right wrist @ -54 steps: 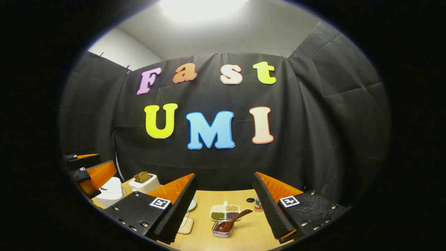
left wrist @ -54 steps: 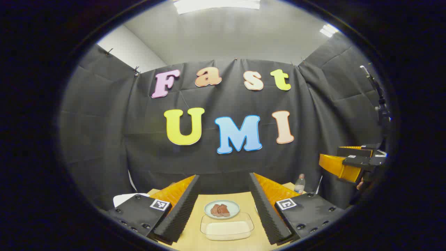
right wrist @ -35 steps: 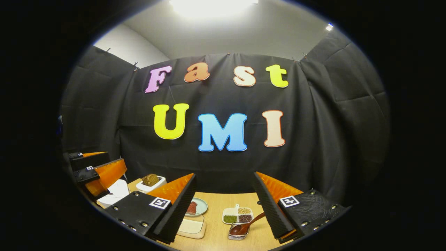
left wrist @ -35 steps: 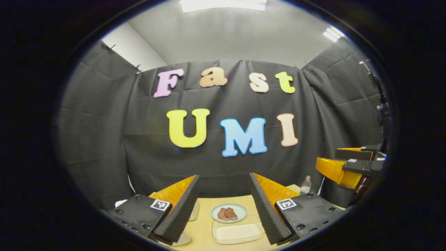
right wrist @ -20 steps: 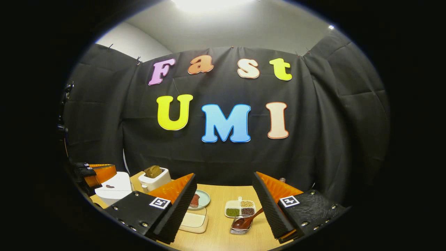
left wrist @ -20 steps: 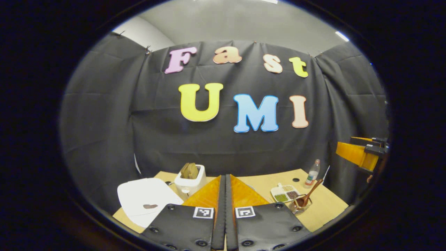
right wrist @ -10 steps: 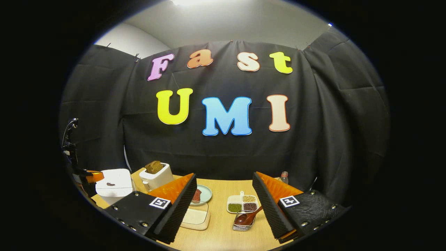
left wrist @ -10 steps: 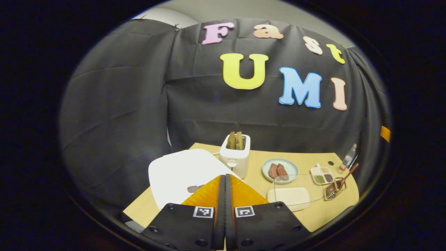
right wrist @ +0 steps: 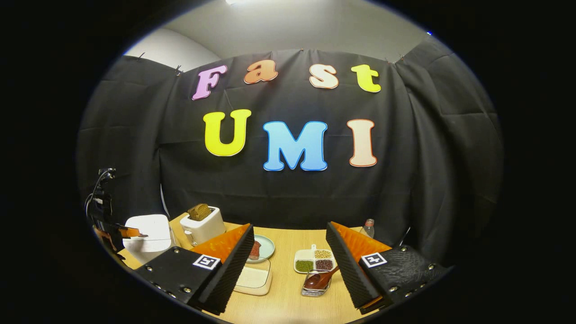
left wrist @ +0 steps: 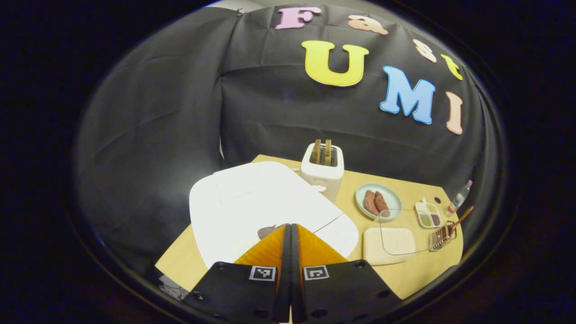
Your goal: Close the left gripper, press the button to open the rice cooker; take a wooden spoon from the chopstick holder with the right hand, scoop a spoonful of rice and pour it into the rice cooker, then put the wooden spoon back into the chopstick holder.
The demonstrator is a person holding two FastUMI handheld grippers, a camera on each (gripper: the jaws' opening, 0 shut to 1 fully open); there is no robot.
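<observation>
Cooker (left wrist: pixel 252 202) lid down at desk (left wrist: pixel 418 274) left end. Left gripper (left wrist: pixel 291 231) pressed together, tips at the button (left wrist: pixel 268 231), possibly touching. Right gripper (right wrist: pixel 290 258) spread wide, empty, above spoon (right wrist: pixel 320 279) in holder (right wrist: pixel 313 288). Opening, scooping, pouring, returning all left.

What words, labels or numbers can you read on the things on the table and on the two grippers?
No text can be read.
Bottle: label too small to read.
Rice cooker: no lettering seen on its lid.
Toaster: no lettering seen.
Left gripper and right gripper: square black-and-white pattern tags, no words.
</observation>
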